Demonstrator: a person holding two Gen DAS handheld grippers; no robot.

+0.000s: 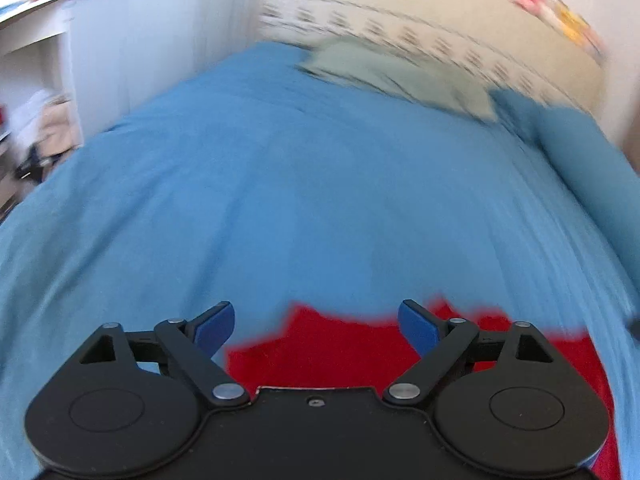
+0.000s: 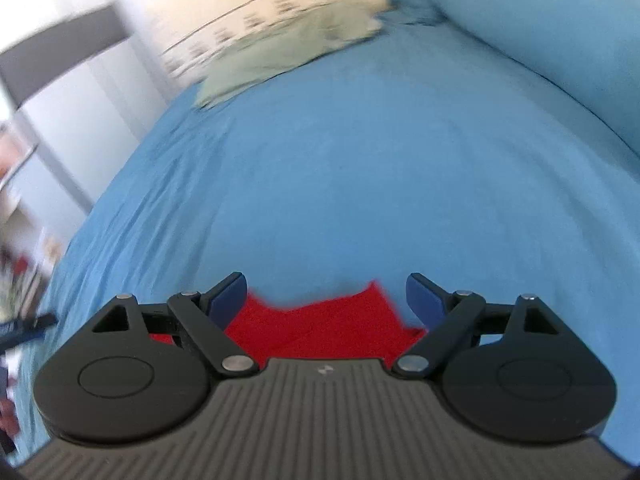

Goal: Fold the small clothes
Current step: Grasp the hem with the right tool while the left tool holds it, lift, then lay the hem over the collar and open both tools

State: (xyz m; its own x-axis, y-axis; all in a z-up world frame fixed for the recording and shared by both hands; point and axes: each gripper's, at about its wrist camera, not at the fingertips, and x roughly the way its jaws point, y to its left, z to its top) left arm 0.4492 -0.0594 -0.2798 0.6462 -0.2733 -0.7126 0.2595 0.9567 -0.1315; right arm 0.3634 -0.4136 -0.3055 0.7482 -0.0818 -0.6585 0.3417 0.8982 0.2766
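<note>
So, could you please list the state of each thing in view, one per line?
Left gripper: open, holding nothing.
Right gripper: open, holding nothing.
Red garment: lying on the bed, partly hidden under both grippers.
Green cloth: lying at the far end, blurred.
Blue bedsheet: spread out, lightly creased.

Matt red cloth garment (image 1: 332, 344) lies on soft blue fabric bedspread (image 1: 300, 200); fingers (image 1: 216, 326) look matt plastic.
</note>
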